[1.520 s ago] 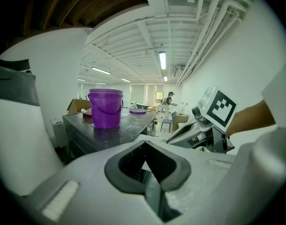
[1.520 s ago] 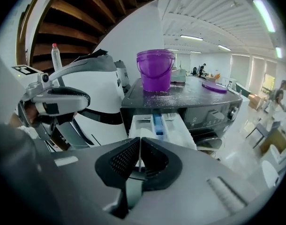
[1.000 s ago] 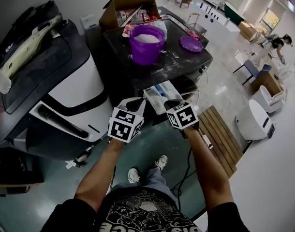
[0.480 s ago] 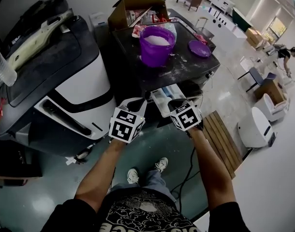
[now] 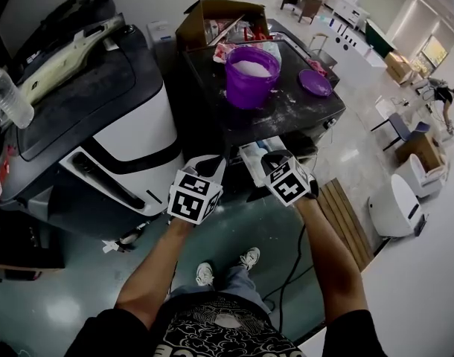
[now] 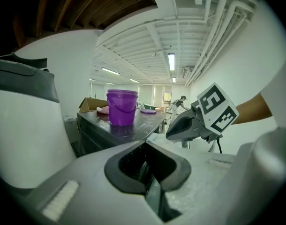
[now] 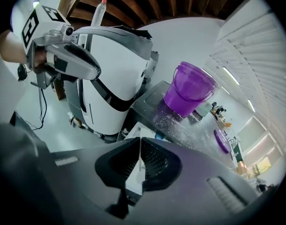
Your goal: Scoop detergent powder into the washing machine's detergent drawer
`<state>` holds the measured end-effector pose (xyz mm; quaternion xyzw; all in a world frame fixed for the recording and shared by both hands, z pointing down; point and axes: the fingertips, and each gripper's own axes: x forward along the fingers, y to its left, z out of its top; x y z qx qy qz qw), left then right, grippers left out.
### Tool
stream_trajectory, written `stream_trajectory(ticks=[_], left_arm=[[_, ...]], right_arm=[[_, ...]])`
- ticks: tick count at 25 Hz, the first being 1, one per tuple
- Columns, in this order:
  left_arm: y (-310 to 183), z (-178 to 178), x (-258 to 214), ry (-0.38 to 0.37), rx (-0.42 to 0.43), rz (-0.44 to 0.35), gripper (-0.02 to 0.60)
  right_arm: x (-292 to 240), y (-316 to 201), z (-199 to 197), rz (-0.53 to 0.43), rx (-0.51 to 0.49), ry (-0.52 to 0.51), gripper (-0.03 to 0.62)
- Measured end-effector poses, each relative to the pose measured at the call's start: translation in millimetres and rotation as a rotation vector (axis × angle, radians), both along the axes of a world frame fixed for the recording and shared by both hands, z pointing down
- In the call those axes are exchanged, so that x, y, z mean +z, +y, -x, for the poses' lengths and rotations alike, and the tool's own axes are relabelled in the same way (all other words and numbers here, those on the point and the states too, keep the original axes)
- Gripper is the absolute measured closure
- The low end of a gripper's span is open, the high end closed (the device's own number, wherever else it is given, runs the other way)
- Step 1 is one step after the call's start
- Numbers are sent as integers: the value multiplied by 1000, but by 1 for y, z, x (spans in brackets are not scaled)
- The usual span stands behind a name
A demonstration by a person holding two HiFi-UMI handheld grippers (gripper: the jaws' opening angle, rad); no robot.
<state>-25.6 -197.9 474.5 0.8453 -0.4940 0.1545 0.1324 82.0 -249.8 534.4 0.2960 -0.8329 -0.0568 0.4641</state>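
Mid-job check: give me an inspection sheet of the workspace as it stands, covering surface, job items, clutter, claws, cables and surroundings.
Surface: black washing machine top, dusted with spilled white powder.
Job's things: purple plastic bucket holding white powder stands on the top; white detergent drawer is open below it; scoop, nothing seen.
Clutter: round purple lid; open cardboard box behind the bucket.
Grippers: left claw shut, empty; right claw shut, empty; both near the drawer.
Cables: black cable on the floor.
Surroundings: black-and-white machine at left; wooden slatted board at right; distant person.
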Motion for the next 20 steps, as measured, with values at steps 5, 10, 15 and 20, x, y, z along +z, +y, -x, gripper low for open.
stream_trajectory(ticks=[5,10,15,20], left_arm=[[1,4,-1,1,-9,-2,581],[0,2,-4,3,-5,-8,581],[-1,-3,-9,5,1,-16,581],[-2,-4,-13,7,-1,-22,581]], right_arm=[[-8,-2,4,-98,-82,62,565],[-21,-4,9,-212,-147,124,565],[-26,-2,10,-267,-205,197,565],[-29,-4,8,-299,-234,251,565]])
